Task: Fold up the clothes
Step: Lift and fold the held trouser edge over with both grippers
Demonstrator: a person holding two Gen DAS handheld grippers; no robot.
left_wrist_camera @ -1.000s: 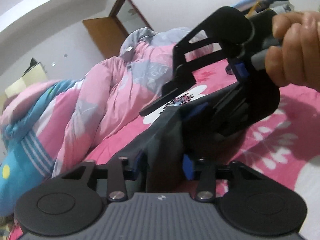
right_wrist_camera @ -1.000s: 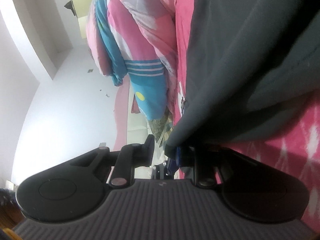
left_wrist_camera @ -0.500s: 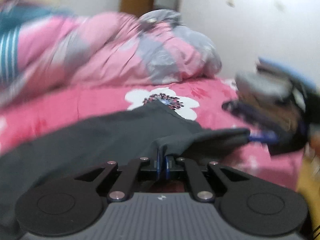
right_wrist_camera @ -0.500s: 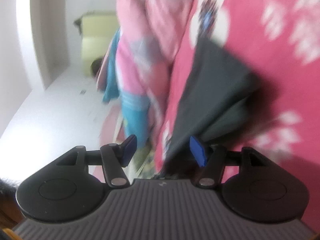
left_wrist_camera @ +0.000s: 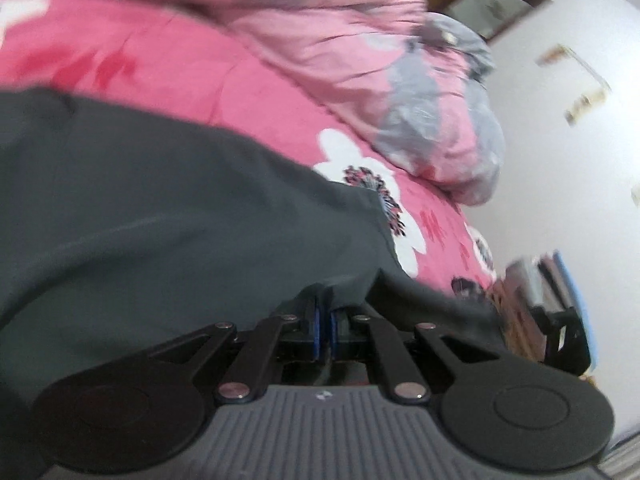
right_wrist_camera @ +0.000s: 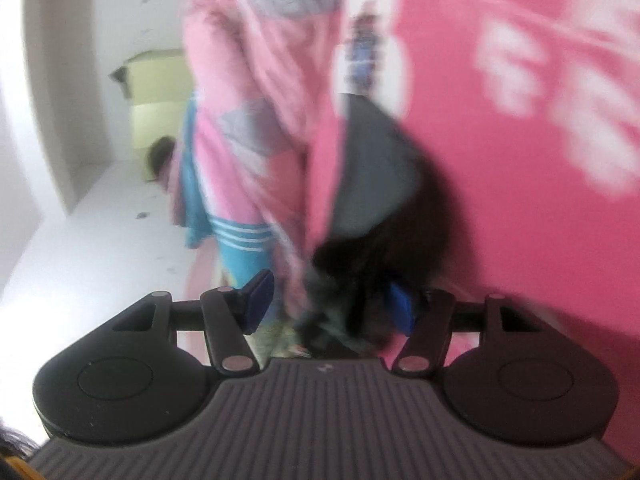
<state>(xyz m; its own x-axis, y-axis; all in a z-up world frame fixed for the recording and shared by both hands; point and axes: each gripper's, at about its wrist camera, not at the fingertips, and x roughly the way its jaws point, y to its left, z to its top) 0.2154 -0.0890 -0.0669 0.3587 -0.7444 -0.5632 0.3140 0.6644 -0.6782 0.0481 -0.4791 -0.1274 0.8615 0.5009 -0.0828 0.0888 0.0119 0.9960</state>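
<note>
On the bedsheet (left_wrist_camera: 168, 68), left gripper (left_wrist_camera: 325, 322) pinches garment (left_wrist_camera: 160, 216) edge.

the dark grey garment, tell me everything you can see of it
The dark grey garment is plain, soft, matte fabric with no print visible. It lies spread over the pink flowered bed sheet, partly covering a white flower print. One edge is bunched up and pinched in the shut left gripper. In the right wrist view, a blurred part of it lies ahead on the sheet beside the pink quilt; the right gripper is open, its jaws just widened, with dark cloth loosely between them, not pressed.
</note>
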